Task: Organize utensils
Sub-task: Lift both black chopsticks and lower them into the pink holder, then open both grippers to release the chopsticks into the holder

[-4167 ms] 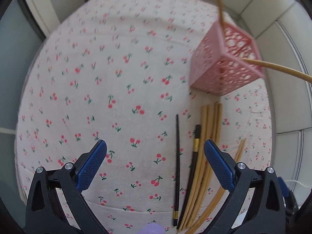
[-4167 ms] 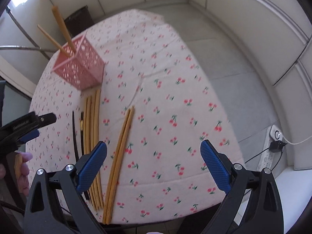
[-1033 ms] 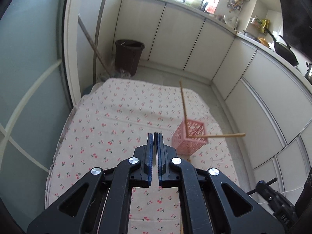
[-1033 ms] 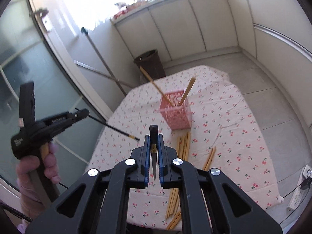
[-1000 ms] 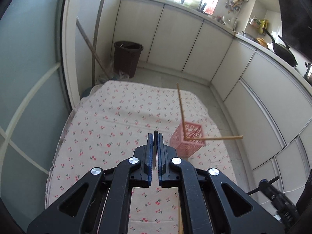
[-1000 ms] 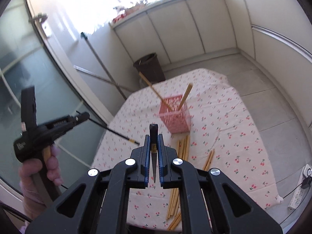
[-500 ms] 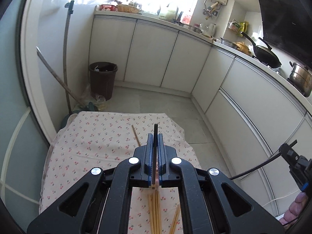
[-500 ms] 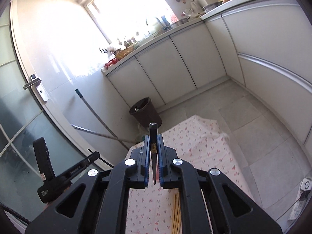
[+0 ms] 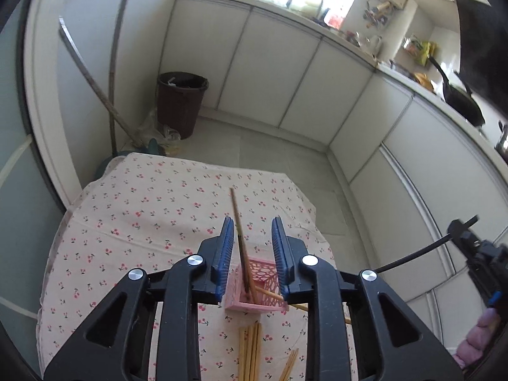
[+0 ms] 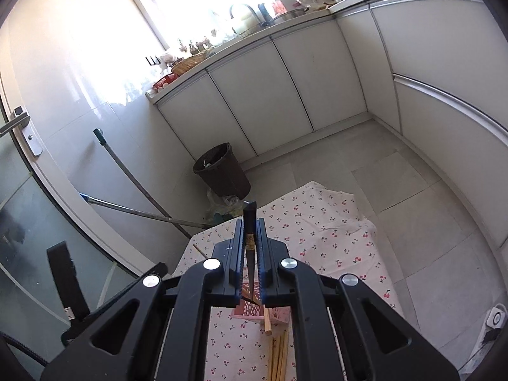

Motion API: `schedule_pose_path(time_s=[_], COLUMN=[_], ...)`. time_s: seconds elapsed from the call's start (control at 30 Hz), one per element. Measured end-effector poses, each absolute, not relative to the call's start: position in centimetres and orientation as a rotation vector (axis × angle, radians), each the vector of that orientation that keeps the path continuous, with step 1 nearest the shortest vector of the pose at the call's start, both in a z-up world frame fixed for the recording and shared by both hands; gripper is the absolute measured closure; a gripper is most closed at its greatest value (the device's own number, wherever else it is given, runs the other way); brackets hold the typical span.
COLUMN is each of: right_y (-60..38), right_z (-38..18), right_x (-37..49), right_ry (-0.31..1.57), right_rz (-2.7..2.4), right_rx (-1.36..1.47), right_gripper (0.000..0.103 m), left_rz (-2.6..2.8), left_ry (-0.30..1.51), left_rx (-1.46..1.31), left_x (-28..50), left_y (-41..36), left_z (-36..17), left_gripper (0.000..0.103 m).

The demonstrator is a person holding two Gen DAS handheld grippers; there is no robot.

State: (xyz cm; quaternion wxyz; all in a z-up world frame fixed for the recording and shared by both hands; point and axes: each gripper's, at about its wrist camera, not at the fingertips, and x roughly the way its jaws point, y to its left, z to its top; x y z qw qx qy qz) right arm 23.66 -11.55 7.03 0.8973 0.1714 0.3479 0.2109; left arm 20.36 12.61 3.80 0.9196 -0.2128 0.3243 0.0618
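My left gripper (image 9: 252, 225) hovers just above the pink lattice basket (image 9: 254, 289); its jaws are opening. A black chopstick (image 9: 242, 254) stands loose between the blue pads, touching neither, its lower end in the basket beside a wooden chopstick (image 9: 236, 212). My right gripper (image 10: 250, 222) is shut on a black chopstick with a gold band (image 10: 250, 238), which points up over the pink basket (image 10: 250, 309). In the left wrist view the right gripper (image 9: 470, 244) shows at the far right. Wooden chopsticks (image 9: 249, 349) lie on the cherry-print tablecloth (image 9: 143, 206) in front of the basket.
A brown waste bin (image 9: 181, 101) stands on the floor beyond the table, with mop handles (image 9: 95, 89) leaning by the door. White cabinets line the back and right walls. A power strip (image 10: 495, 317) lies on the floor at the right.
The left jaws, shut on the black chopstick before, have parted and the chopstick now stands in the basket. Both grippers have come in over the basket; the right one keeps its chopstick.
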Motion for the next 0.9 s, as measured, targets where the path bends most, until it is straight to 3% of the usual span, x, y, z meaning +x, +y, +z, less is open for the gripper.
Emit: schedule_pose_path(time_s=[0.33, 0.5, 0.63, 0.73, 0.8, 0.9], right_y=[-8.3, -6.4, -6.1, -6.6, -6.9, -7.4], right_z=[4.6, 1.2, 1.9, 3.3, 3.9, 4.0], right_x=[25.5, 26.7, 25.2, 23.4, 22.4, 20.9], right_ry=[0.752, 0.804, 0.782, 0.752, 0.746, 0.746], right_rz=[0.411, 0.413, 0.430, 0.424, 0.410, 0.378], right_rx=[0.320, 0.338, 0.298, 0.258, 0.233, 0.190], right_gripper=[0.096, 0.088, 0.088, 0.078, 0.065, 0.060], left_rz=[0.105, 0.094, 0.072, 0.054, 0.051, 0.056], left_ry=[0.643, 0.672, 0.667, 0.678, 0.685, 0.710], left_rx=[-0.478, -0.471, -0.443, -0.433, -0.421, -0.392], left_x=[19.2, 19.4, 18.7, 18.1, 17.8, 17.2], left_y=[13.4, 13.1, 12.5, 11.6, 11.1, 10.2], left_z=[5.9, 5.1, 5.7, 5.9, 5.8, 5.2], left_gripper=[0.071, 0.071, 0.068, 0.062, 0.057, 0.050])
